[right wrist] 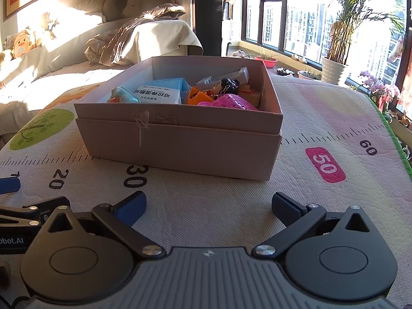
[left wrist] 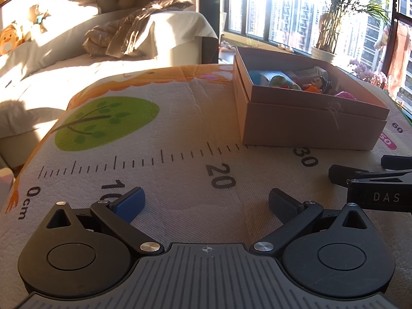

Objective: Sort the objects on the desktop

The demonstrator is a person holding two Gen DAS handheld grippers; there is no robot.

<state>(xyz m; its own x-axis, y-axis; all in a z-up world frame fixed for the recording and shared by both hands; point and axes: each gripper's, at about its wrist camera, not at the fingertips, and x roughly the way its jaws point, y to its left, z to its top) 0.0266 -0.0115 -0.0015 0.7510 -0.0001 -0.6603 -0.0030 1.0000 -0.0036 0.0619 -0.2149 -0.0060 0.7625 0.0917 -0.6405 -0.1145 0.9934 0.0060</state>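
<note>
**A:** Mat (left wrist: pixel 180 118) first, far left: tree print, ruler marks, and no loose item on it that I can spot from either wrist view. Left gripper (left wrist: pixel 206 206) sits low over the "20" mark, fingers spread wide, nothing between them.

**B:** Yeah, and moving right you hit the cardboard box (right wrist: pixel 180 144), sitting on the mat around the "30". Everything seems to be in there already: teal toy (right wrist: pixel 123 96) at the left end, wet wipes pack (right wrist: pixel 159 94) next to it, orange piece (right wrist: pixel 198 96), dark-haired doll (right wrist: pixel 229 86), pink mesh basket (right wrist: pixel 234 103), grey tube (right wrist: pixel 224 77) along the back wall.

**A:** Right gripper (right wrist: pixel 208 206) is just in front of the box, also wide open and empty.

**B:** So my guess is sorting's basically done, or it starts by pulling stuff out. If it's the latter, come in from above over the near wall, not through it. That wall's tall.

**A:** And take the basket first, it's on top at the right. The doll has a chain that could snag its neighbours.
</note>
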